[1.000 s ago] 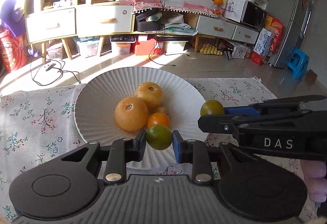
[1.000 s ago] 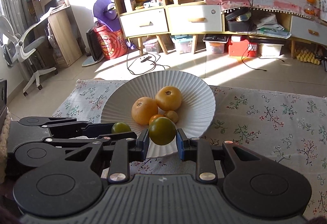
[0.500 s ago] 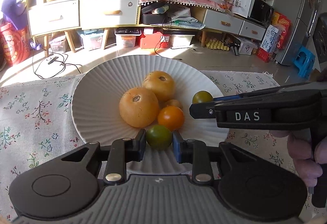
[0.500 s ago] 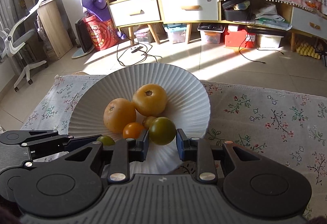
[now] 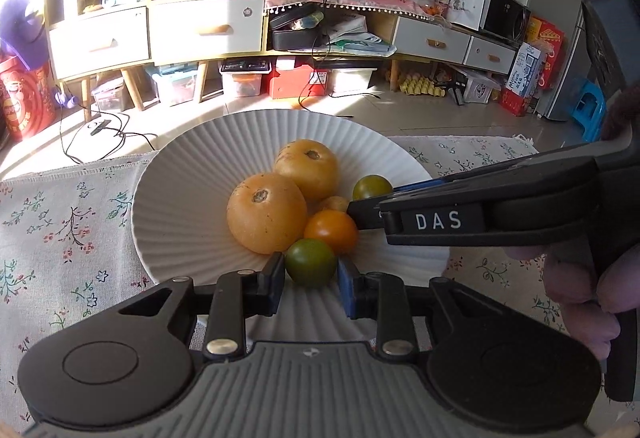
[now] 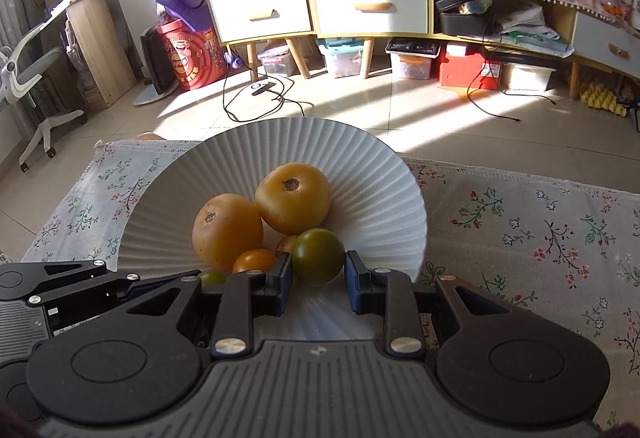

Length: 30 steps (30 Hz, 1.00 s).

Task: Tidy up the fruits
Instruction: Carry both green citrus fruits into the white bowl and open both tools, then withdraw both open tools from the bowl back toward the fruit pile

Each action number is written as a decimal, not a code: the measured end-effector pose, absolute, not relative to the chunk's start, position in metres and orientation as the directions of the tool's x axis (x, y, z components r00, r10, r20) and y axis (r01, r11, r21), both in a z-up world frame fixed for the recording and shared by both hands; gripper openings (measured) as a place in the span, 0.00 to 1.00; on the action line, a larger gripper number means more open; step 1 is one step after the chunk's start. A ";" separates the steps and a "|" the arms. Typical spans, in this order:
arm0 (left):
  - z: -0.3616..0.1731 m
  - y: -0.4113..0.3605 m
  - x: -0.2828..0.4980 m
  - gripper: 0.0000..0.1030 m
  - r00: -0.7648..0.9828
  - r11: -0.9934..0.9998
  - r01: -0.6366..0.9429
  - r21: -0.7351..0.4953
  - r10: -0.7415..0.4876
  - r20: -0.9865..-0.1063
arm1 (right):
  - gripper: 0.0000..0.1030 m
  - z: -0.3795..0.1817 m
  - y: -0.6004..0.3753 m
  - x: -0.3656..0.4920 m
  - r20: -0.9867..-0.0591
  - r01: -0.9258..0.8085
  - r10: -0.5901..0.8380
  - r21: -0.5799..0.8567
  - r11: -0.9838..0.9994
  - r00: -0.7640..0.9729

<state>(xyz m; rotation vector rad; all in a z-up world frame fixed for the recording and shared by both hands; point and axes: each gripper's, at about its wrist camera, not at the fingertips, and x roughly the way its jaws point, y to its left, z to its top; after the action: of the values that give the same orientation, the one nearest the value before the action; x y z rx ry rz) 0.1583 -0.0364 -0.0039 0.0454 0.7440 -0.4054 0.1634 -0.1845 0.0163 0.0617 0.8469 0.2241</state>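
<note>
A white ribbed plate (image 5: 192,198) (image 6: 380,190) holds two big yellow-orange tomatoes (image 5: 266,212) (image 5: 307,168), a small orange one (image 5: 331,230) and a small yellow one (image 5: 334,203). My left gripper (image 5: 311,272) has a green tomato (image 5: 311,261) between its pads, low over the plate's near side, against the orange one. Its jaws are starting to open, and the pads still look in contact. My right gripper (image 6: 318,274) is shut on a second green tomato (image 6: 318,256) (image 5: 372,187) over the plate's right side, beside the pile.
The plate lies on a floral tablecloth (image 5: 60,230) (image 6: 540,238) near the table's far edge. Past the edge are a sunlit floor, cables and low cabinets. A person's hand (image 5: 580,278) holds the right gripper at the right of the left wrist view.
Both grippers have moved in and down over the plate with their green tomatoes. The left one's tomato now sits low beside the small orange tomato.
</note>
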 end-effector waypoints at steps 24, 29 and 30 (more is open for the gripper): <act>0.017 -0.035 0.140 0.72 0.678 0.918 0.390 -0.071 -0.338 -0.653 | 0.71 0.041 -0.186 0.140 -0.706 -0.163 0.216 0.142 0.976 0.674; 0.023 -0.033 0.131 0.77 0.677 0.915 0.399 -0.065 -0.341 -0.652 | 0.73 0.048 -0.187 0.130 -0.704 -0.158 0.209 0.138 0.978 0.678; 0.025 -0.032 0.128 0.78 0.677 0.914 0.401 -0.063 -0.342 -0.652 | 0.74 0.048 -0.187 0.128 -0.704 -0.157 0.208 0.138 0.978 0.679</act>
<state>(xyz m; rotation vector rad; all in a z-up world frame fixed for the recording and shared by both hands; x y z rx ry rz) 0.1279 -0.0319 0.0249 0.0879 0.7141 -0.4181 0.1283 -0.1868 0.0485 0.0680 0.7986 0.2054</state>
